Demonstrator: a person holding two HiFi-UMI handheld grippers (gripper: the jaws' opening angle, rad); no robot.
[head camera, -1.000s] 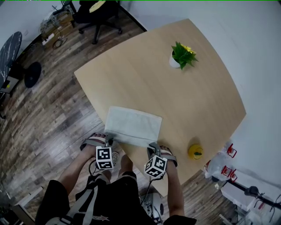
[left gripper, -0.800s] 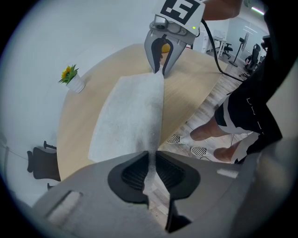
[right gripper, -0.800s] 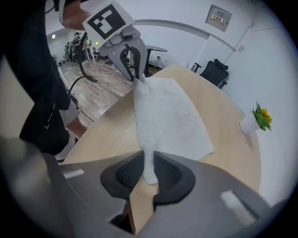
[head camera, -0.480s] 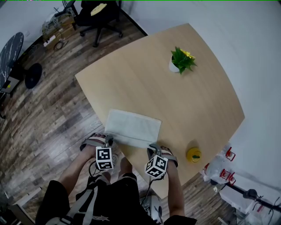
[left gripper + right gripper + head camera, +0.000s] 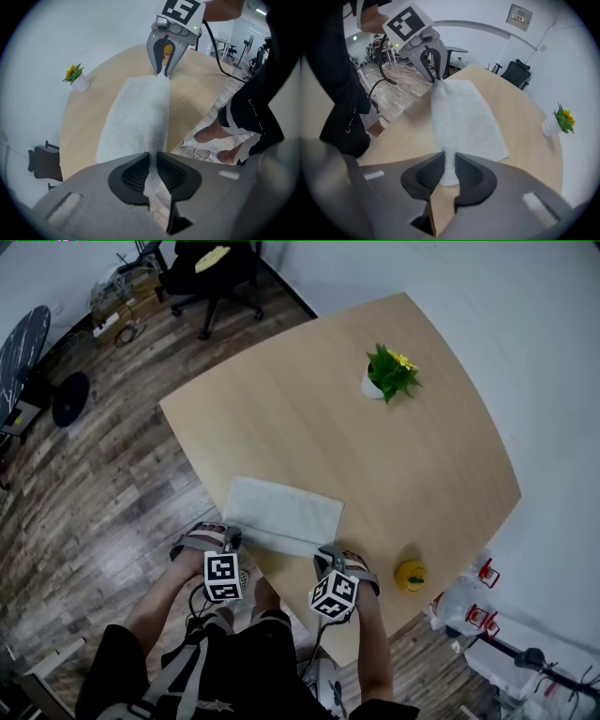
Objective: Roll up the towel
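Note:
A white towel [image 5: 284,513] lies flat on the wooden table [image 5: 309,418], its near edge along the table's front edge. My left gripper [image 5: 228,541] is shut on the towel's near left corner, and the left gripper view shows the cloth [image 5: 136,117] pinched between the pads. My right gripper [image 5: 328,554] is shut on the near right corner, where the towel [image 5: 461,112] is bunched between its pads. The near edge is drawn into a raised ridge between the two grippers. Each gripper shows in the other's view: the right gripper [image 5: 162,70] and the left gripper [image 5: 432,70].
A small potted plant [image 5: 387,373] stands at the table's far side. A yellow object [image 5: 411,575] sits near the table's front right edge. An office chair [image 5: 208,268] and clutter stand on the wood floor beyond the table. The person's legs are right below the front edge.
Both grippers have kept their hold on the towel's near corners. Only the head camera has shifted slightly.

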